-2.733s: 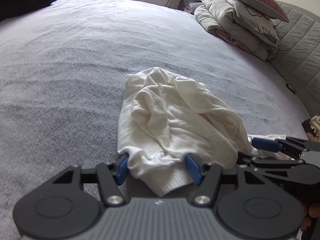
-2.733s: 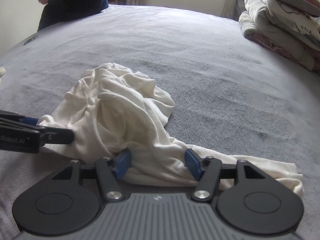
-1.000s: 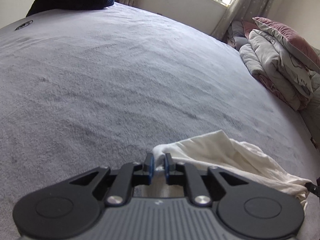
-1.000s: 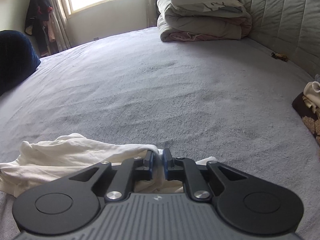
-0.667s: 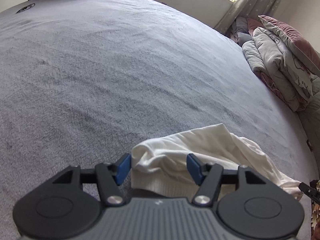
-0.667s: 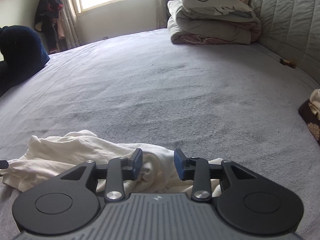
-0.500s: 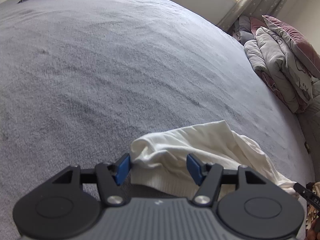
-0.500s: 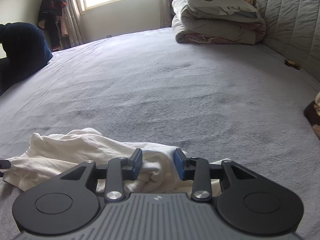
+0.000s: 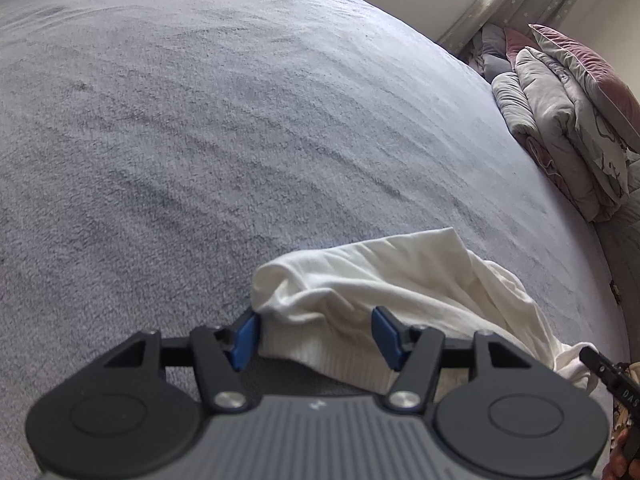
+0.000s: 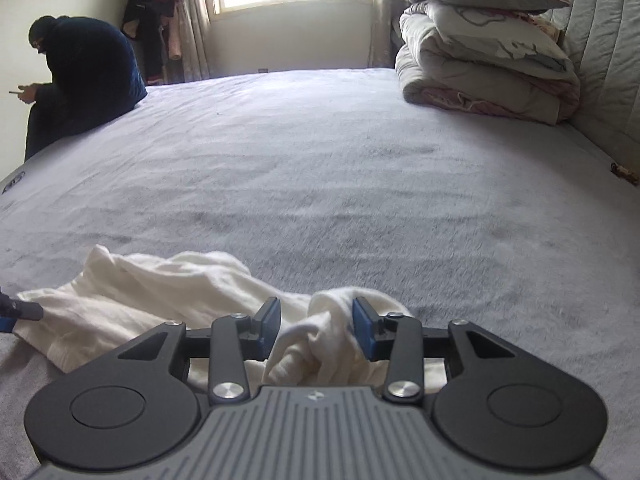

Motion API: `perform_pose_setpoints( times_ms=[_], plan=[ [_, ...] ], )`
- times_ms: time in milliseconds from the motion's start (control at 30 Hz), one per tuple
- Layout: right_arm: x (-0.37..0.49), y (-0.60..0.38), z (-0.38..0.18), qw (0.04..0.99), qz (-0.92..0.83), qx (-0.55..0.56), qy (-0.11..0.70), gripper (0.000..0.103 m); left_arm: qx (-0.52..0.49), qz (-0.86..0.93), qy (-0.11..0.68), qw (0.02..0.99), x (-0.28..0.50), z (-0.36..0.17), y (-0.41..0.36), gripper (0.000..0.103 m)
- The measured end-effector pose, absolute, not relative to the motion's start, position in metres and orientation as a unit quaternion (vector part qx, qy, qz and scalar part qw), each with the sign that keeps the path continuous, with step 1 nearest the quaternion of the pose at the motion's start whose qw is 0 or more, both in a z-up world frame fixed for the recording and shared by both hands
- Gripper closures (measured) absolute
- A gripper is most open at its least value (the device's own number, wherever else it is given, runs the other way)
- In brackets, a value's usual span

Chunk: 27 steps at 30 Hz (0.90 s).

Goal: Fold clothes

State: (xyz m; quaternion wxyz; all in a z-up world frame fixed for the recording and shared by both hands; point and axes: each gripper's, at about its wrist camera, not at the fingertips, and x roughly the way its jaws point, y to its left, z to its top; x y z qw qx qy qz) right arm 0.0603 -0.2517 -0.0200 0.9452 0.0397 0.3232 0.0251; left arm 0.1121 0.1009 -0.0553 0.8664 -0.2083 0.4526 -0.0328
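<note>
A cream white garment (image 9: 400,280) lies stretched sideways and crumpled on the grey bed cover (image 9: 200,140). My left gripper (image 9: 316,336) is open over the garment's ribbed hem end, with the cloth loose between its blue pads. In the right wrist view the garment (image 10: 160,292) runs off to the left. My right gripper (image 10: 318,326) straddles a bunched end of it, and its jaws are opening around that bunch. The left gripper's tip (image 10: 20,310) shows at the left edge. The right gripper's tip (image 9: 600,364) shows at the far right.
A stack of folded duvets topped by a pillow (image 10: 480,60) sits at the far right against the padded headboard (image 10: 600,60). A person in dark clothes (image 10: 80,80) sits on the bed's far left corner. A small brown object (image 10: 624,172) lies near the right edge.
A second ago both grippers were shut on the garment's two ends. Both have since opened, and the cloth has slackened onto the bed between their pads. The right view has swung left.
</note>
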Motion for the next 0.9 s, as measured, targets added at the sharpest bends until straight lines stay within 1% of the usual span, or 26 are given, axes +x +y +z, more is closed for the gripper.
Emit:
perform_pose_setpoints(
  times_ms=[200,467,733,900],
  plan=[
    [0.076,-0.236,-0.019,0.934,0.102,0.065,0.335,0.059,-0.193,-0.032,0.453,0.87,0.114,-0.056,0.096,0.043],
    [0.078,-0.199,-0.031,0.927,0.12,0.021,0.353,0.059,-0.2,-0.041,0.454,0.867,0.113,-0.054,0.099,0.043],
    [0.061,-0.226,-0.018,0.933,0.083,0.017,0.35,0.059,-0.222,-0.05,0.453,0.862,0.11,-0.05,0.106,0.043],
    [0.054,-0.244,-0.014,0.935,0.063,0.047,0.346,0.058,-0.221,-0.05,0.454,0.862,0.11,-0.05,0.105,0.043]
  ],
)
